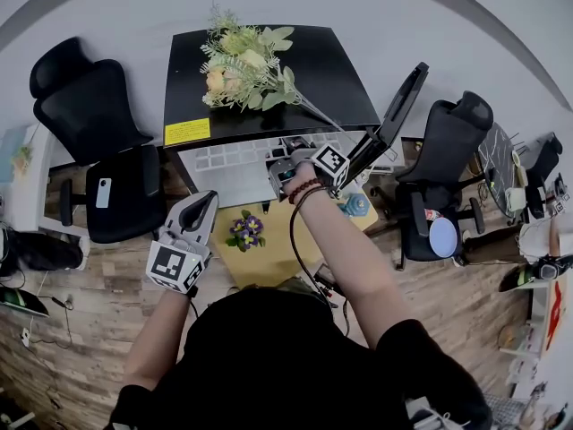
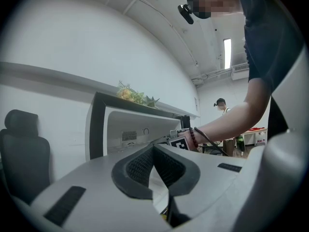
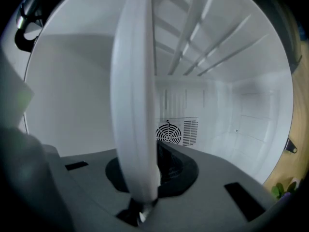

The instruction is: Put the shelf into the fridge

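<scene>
Inserting shelf (image 1: 226, 173) looks like step in hand: shelf lies partly inside open fridge (image 1: 336, 74), front edge pinched by right hand-held gripper (image 3: 145, 178). Next move calls for level push deeper until seated, then release. Right arm stretched forward; left hand-held gripper (image 1: 208, 206) near body, jaws pressed together, empty.

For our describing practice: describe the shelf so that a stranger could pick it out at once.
Find the black-topped fridge with a bouquet on top and its door open. At its open front is the shelf, a flat white panel on which the right gripper is shut. Its row of square openings sets it apart.
</scene>
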### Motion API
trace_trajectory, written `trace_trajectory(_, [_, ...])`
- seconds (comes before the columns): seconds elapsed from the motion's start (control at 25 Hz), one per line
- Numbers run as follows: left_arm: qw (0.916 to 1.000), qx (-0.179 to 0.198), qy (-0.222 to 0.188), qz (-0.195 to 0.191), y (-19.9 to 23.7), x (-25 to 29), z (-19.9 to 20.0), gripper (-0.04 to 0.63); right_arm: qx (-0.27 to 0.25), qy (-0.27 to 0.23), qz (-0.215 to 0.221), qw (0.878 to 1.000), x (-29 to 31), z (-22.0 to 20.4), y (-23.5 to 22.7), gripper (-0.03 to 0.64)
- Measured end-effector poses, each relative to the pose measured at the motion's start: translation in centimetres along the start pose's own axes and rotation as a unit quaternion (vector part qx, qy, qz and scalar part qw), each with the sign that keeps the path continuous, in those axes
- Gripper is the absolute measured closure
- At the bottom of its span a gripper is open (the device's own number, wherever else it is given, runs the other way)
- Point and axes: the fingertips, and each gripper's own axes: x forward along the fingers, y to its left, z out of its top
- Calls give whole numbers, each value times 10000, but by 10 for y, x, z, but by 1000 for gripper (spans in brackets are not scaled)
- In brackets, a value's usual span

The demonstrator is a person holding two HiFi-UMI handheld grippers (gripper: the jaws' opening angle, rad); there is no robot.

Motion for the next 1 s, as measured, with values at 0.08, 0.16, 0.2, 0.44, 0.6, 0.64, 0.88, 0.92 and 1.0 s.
trace_trajectory(0.08, [10000,-3,5,23,1,0,0,577,12,13,12,10000,3,0,0,571])
trace_trajectory(0.16, [10000,-8,12,39,1,0,-1,577,20,18,9,10000,5,1,0,571])
trace_trajectory(0.2, [10000,-13,13,48,2,0,-1,577,18,15,1,10000,6,2,0,571])
trace_trajectory(0.44, [9999,-21,17,101,1,-2,-2,577,36,24,14,10000,12,4,-1,571])
trace_trajectory(0.6, [9999,-16,8,137,1,-3,-1,577,35,19,-1,10000,14,4,-1,571])
trace_trajectory(0.64, [9999,-12,8,144,1,-4,0,577,37,17,-2,10000,14,5,0,571])
trace_trajectory(0.88, [9999,-2,57,137,-2,-5,0,577,-73,57,61,9999,13,4,1,564])
trace_trajectory(0.92, [9999,2,68,118,-3,-4,1,577,-93,88,63,9999,13,3,2,563])
trace_trajectory(1.0, [9999,2,83,73,-5,0,4,577,-119,148,37,9998,10,2,2,549])
